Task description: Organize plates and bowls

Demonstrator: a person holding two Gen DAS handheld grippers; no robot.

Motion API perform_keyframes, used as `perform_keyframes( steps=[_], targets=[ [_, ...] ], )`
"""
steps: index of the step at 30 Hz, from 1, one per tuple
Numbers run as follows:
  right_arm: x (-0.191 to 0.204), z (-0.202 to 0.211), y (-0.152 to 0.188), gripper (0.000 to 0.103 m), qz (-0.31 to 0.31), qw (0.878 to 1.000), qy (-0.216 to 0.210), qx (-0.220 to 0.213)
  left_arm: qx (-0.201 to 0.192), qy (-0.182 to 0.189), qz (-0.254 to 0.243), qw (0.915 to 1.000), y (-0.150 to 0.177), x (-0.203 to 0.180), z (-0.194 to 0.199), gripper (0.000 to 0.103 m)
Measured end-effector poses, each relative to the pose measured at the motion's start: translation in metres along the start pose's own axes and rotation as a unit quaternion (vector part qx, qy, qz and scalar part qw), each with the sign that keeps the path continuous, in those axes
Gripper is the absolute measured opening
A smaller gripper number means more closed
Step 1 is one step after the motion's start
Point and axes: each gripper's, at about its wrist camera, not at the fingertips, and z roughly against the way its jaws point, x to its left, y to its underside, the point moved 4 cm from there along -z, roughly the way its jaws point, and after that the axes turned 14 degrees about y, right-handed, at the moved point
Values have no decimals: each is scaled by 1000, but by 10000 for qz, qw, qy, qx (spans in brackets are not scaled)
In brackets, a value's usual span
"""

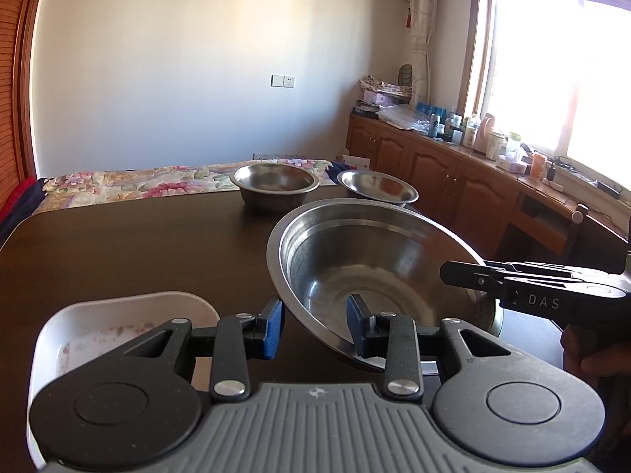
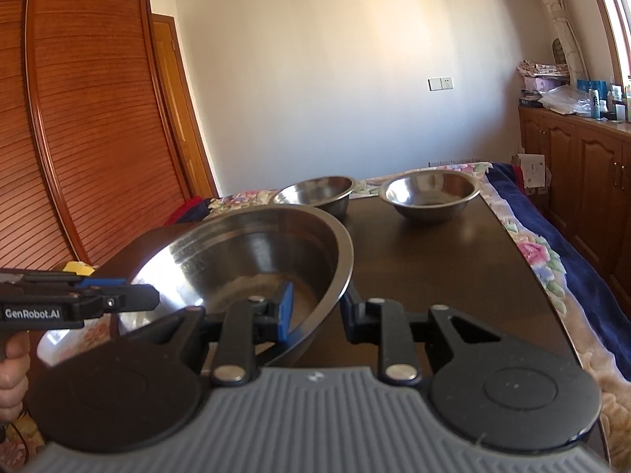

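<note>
**Large steel basin carried between two hand-held grippers above a dark table**

Left wrist view: the left gripper (image 1: pixel 315 327) has its two blue-padded fingers (image 1: pixel 273 325) on either side of the near rim of the large steel basin (image 1: pixel 355 260). The rim and wall pass through the gap, one pad outside the wall and the other inside the bowl, and the jaws pinch the rim. The basin is tilted, its far rim higher than the gripped edge, and it appears lifted off the dark table (image 1: pixel 138 244). At the basin's right side the right gripper (image 1: pixel 453 272) reaches in sideways, its fingers over the rim; part of a hand shows behind it.

Below and left of the left jaws, a white rectangular dish (image 1: pixel 118 323) lies on the table, partly hidden by the gripper body. Well beyond the jaws, near the table's far edge, stand two smaller steel bowls (image 1: pixel 274 185), side by side and apart from each other.

Right wrist view: the right gripper (image 2: pixel 315 311) straddles the basin's (image 2: pixel 244 244) rim, the left pad inside the bowl and the right pad outside the wall, narrowly set and gripping it. The left gripper (image 2: pixel 150 295) enters from the left of these jaws and meets the opposite rim. Ahead of the jaws stand the two smaller bowls (image 2: pixel 430 193), and beyond the table lies a floral bedspread (image 2: pixel 552 260).
</note>
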Motion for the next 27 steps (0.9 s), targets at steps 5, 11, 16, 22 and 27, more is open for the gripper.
perform_keyframes(
  steps=[5, 11, 16, 22, 27],
  targets=[
    [3, 9, 4, 28, 35, 10000, 37, -3, 29, 6, 4, 10000, 10, -7, 5, 37],
    [5, 17, 13, 28, 65, 9999, 83, 15, 118, 24, 0, 9999, 19, -11, 5, 37],
    [3, 18, 19, 28, 67, 9999, 125, 51, 151, 25, -6, 9999, 21, -9, 5, 37],
    [3, 20, 22, 28, 74, 9999, 134, 75, 187, 21, 3, 9998, 21, -8, 3, 37],
    [3, 19, 24, 28, 81, 9998, 139, 110, 217, 29, 40, 9998, 19, -8, 2, 37]
  ],
)
